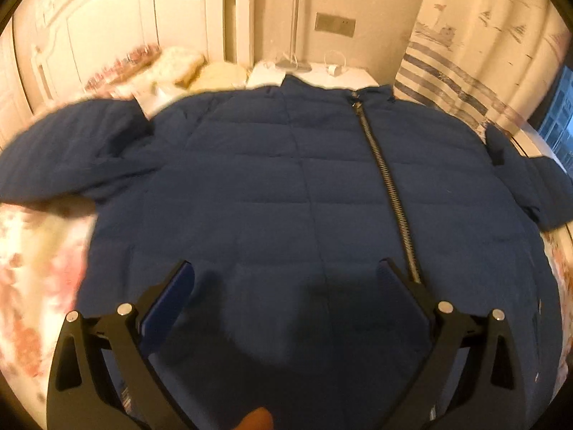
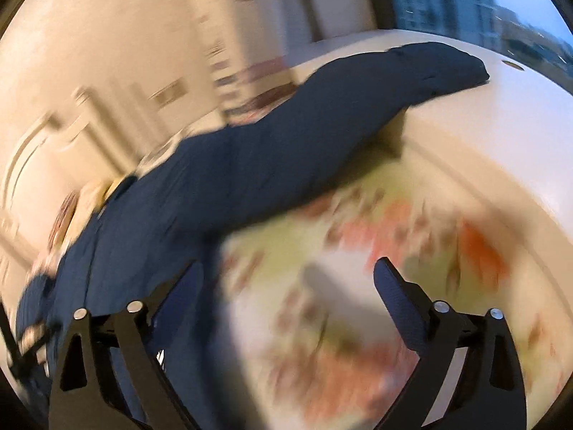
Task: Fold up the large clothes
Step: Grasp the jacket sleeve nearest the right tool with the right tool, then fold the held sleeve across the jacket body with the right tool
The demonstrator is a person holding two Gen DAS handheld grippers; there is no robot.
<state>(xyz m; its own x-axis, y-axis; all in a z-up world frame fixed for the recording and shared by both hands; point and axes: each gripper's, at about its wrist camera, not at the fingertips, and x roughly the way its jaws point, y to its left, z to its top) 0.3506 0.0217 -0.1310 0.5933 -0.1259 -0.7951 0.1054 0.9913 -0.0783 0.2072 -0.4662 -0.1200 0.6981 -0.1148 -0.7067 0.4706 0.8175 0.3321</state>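
Floral-sheeted bed carries a navy quilted puffer jacket, zipped and spread flat. Above the jacket's hem, the left hand-held gripper gapes empty; beside its sleeve, the right hand-held gripper spreads wide, empty.

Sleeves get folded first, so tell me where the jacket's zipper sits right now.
In the left wrist view the zipper runs right of centre down the blue jacket, from the collar near the nightstand toward the hem.
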